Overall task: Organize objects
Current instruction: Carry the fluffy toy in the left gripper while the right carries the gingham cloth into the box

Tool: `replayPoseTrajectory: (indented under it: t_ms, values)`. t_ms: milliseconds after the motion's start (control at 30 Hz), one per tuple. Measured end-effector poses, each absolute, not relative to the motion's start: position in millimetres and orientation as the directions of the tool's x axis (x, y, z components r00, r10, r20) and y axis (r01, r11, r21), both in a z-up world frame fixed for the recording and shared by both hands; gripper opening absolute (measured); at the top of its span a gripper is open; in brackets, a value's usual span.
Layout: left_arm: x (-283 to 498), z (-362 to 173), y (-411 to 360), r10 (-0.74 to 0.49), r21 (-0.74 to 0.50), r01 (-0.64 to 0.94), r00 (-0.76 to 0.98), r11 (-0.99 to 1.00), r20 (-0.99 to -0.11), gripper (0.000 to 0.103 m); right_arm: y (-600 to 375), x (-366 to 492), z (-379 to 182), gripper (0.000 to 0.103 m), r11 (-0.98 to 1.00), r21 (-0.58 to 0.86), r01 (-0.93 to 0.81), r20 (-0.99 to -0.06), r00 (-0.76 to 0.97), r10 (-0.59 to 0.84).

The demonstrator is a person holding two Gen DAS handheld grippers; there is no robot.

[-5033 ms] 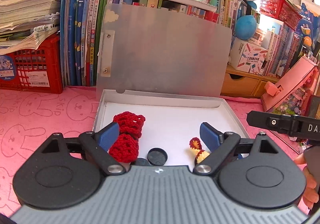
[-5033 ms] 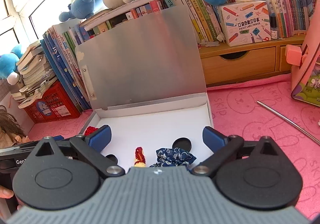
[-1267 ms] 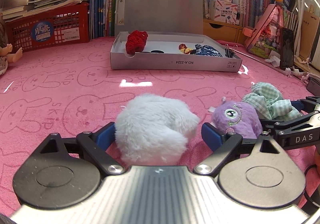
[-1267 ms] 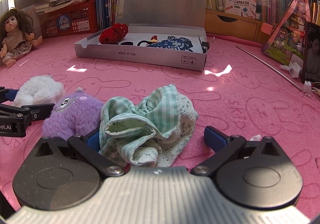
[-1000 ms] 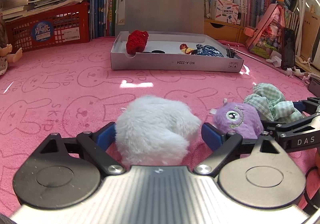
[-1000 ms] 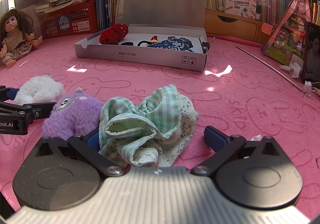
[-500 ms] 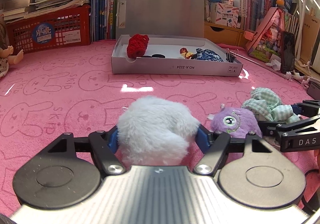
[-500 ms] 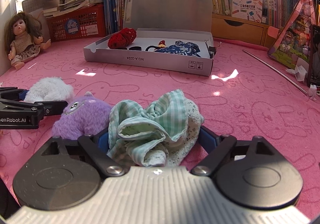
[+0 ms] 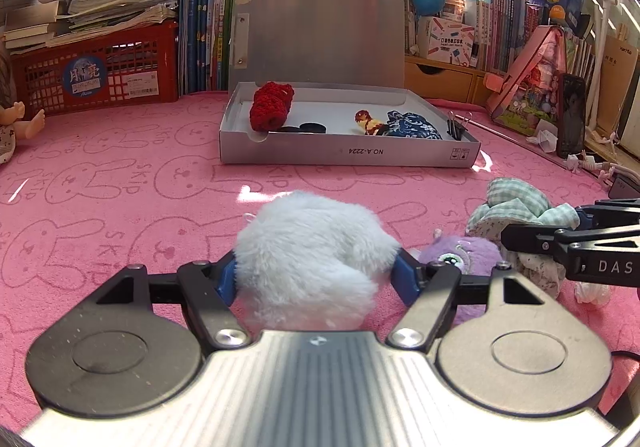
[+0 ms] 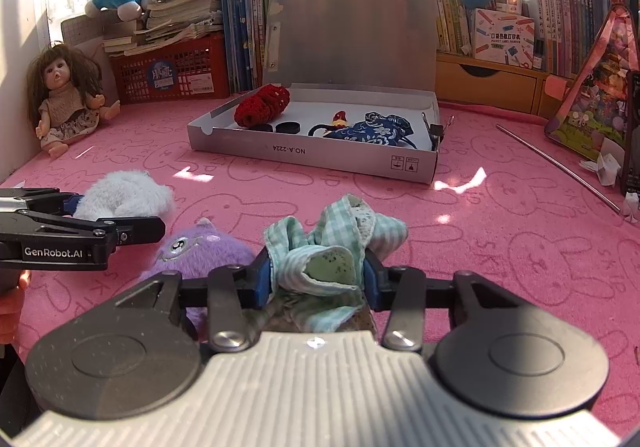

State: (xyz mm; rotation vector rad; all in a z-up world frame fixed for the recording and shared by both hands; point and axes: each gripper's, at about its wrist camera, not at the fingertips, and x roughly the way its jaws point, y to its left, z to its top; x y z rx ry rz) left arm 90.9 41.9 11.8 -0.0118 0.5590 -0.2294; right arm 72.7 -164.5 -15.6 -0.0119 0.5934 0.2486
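On the pink mat, my left gripper [image 9: 316, 277] is shut on a white fluffy toy [image 9: 312, 247], its blue pads sunk into the fur on both sides. My right gripper [image 10: 316, 277] has its jaws closing on a bunched green checked cloth [image 10: 320, 247], and both pads press into it. A purple plush monster [image 10: 200, 251] lies between the two, touching the cloth. The open silver box [image 9: 348, 155] stands further back, lid upright. The left gripper's finger [image 10: 100, 227] shows beside the white toy [image 10: 120, 195].
In the box lie a red crochet piece [image 9: 272, 107], black caps [image 10: 288, 127] and a blue patterned pouch [image 10: 368, 133]. A doll [image 10: 64, 95] sits far left by a red basket [image 9: 100, 75]. Books line the back. A metal rod [image 10: 560, 167] and pink toy house [image 9: 532, 83] lie right.
Both grippers' jaws have closed in: the left onto the white fluffy toy, the right onto the green checked cloth, which is now squeezed into a taller bunch.
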Motion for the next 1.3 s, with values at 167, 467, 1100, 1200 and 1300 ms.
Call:
replayPoseTrajectory:
  t_ms: [167,467,1100,1200,1300]
  values:
    - [96,16,43,-0.217,-0.082,0.204,0.827,0.975,-0.519,0.076,-167,75,-11,0.043,0.971,0.071,-0.229,-0.539,0.810,0.230]
    - [113,37,42,-0.232,-0.093,0.213,0.843,0.972,-0.486,0.076,-173,85,7,0.041,0.973,0.078,-0.218,-0.503,0.834,0.227]
    - [239,100,38,-0.230,-0.140,0.189,0.882,0.972,-0.411,0.076,-198,183,70,0.041,0.975,0.147,-0.165,-0.453,0.865,0.214]
    - [264,104,39,-0.221,-0.153,0.172,0.883,0.973,-0.415,0.076,-201,205,74,0.041,0.975,0.161,-0.153,-0.456,0.865,0.211]
    - [293,104,40,-0.220,-0.176,0.158,0.879,0.972,-0.424,0.076,-206,226,74,0.041,0.971,0.197,-0.135,-0.465,0.859,0.214]
